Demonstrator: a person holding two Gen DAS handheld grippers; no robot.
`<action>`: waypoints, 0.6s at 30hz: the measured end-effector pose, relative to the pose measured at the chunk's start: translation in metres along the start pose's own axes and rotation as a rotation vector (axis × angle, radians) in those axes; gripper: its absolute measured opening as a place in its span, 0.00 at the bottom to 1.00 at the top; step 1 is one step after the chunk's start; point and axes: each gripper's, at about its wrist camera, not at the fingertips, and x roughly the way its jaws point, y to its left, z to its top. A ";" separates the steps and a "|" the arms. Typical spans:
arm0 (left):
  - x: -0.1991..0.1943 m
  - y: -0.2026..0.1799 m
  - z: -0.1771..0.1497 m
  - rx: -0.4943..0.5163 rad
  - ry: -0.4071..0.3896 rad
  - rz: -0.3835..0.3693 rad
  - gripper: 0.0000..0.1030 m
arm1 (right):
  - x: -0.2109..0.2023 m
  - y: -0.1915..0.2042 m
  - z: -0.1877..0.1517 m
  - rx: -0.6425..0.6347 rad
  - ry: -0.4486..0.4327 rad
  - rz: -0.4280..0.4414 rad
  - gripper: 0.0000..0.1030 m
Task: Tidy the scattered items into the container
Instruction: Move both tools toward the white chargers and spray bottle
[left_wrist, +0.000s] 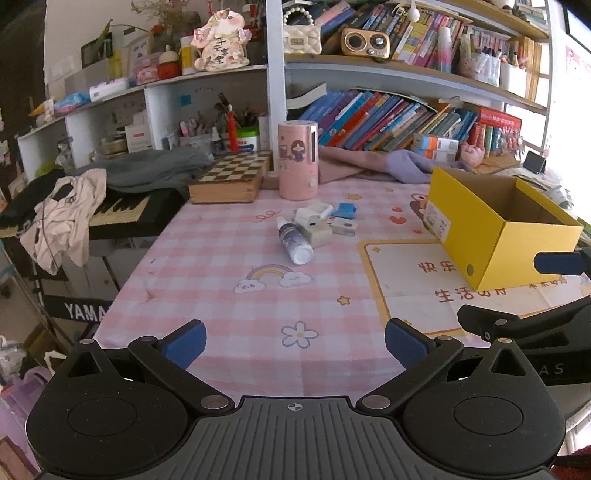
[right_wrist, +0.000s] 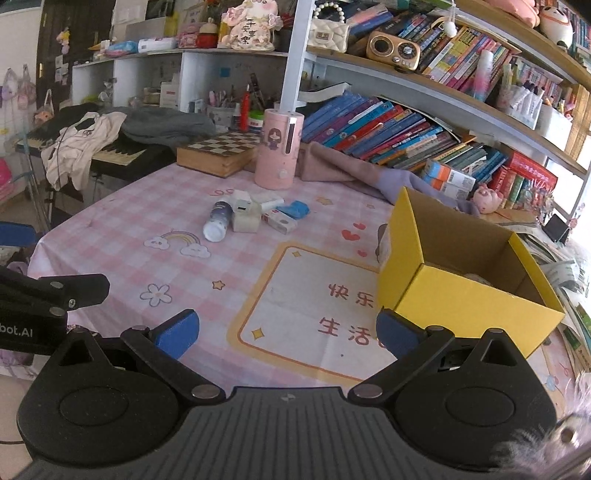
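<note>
Both grippers, left (left_wrist: 295, 341) and right (right_wrist: 287, 332), spread, empty; yellow box (right_wrist: 461, 295) contents unclear.

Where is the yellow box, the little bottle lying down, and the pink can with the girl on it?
yellow box (right_wrist: 458, 295), right wrist view, on its front outer wall.
little bottle (left_wrist: 291, 236), left wrist view, on its dark label.
pink can (left_wrist: 297, 162), left wrist view, on its side by the girl picture.

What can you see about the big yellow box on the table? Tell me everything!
The open yellow cardboard box has plain brown insides and no lid. A white label is stuck on one short end, and a small round hole sits low on a side. It stands upright on the pink checked tablecloth, right of the scattered items. Nothing grips it.
</note>
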 end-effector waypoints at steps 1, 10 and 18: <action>0.002 0.000 0.001 0.000 0.000 0.000 1.00 | 0.001 0.000 0.000 0.001 0.000 0.000 1.00; 0.027 -0.001 0.013 0.019 0.014 -0.002 1.00 | 0.028 -0.008 0.016 0.010 -0.004 -0.004 0.99; 0.059 0.001 0.034 0.027 0.019 -0.005 1.00 | 0.063 -0.019 0.044 0.004 -0.013 0.016 0.97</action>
